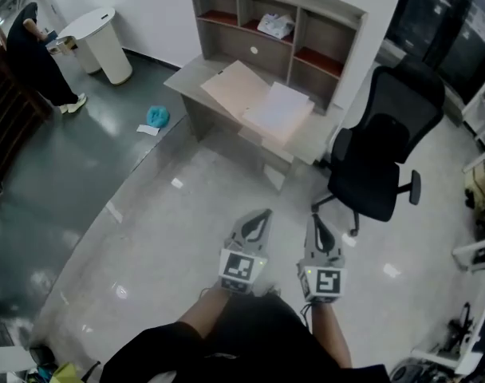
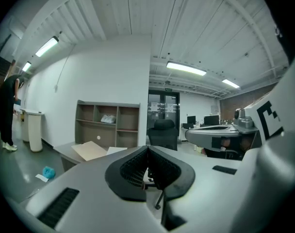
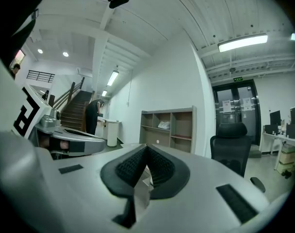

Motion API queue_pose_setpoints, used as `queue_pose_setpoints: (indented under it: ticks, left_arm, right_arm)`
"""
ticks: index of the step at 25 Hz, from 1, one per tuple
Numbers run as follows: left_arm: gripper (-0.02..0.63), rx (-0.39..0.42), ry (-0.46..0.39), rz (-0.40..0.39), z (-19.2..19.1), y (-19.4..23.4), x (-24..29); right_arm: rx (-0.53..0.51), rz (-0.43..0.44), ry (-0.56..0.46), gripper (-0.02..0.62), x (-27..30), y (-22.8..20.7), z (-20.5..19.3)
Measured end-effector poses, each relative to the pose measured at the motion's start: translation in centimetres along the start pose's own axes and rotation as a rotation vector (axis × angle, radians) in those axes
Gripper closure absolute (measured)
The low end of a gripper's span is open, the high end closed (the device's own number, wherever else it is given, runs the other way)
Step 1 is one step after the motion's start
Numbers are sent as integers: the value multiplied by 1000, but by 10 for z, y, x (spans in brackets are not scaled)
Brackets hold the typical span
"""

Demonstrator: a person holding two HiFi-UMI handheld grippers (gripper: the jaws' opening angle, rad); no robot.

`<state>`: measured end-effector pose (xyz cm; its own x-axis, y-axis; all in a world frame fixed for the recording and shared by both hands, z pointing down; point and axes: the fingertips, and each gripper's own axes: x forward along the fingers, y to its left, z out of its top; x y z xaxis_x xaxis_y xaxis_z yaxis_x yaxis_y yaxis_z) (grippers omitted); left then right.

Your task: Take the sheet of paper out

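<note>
A white sheet of paper (image 1: pixel 278 106) lies on a tan folder (image 1: pixel 234 86) on the grey desk (image 1: pixel 187 78), under a shelf unit (image 1: pixel 306 22). Both grippers hang over the floor well short of the desk. My left gripper (image 1: pixel 264 214) and my right gripper (image 1: pixel 313 219) are side by side, both shut and empty. In the left gripper view the closed jaws (image 2: pixel 148 149) point toward the desk, with the folder (image 2: pixel 89 150) at the left. In the right gripper view the closed jaws (image 3: pixel 146 149) point at the shelf unit (image 3: pixel 169 127).
A black office chair (image 1: pixel 382 162) stands right of the desk. At the far left are a white round bin (image 1: pixel 103 42) and a person in dark clothes (image 1: pixel 31 54). A blue object (image 1: pixel 156 116) lies on the floor. More desks and gear line the right edge.
</note>
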<state>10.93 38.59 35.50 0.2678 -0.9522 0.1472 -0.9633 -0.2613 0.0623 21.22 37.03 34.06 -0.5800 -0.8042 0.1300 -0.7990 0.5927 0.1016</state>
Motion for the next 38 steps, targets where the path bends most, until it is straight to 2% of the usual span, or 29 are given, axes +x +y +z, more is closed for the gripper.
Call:
queue_pose_setpoints:
  ticks: [7,20,28,33,38]
  left_arm:
    - [563,-31,24,60,-15,39,-25]
    - [561,-46,33,95,-26,108,-58]
    - [561,-46,31,110,-33,128,-37]
    - [561,-15,17,124,-25,147,-12]
    - [561,-46,38,134,-23,168,29]
  right_arm:
    - [-12,68,7,578,23,43,1]
    - [-39,122,-15,578,61,114,12]
    - [-36,124,-2,578,88,105,-3]
    - [-41,138,-9,578,120,94,-1]
    - [-24,139,11,578,161,70,-4]
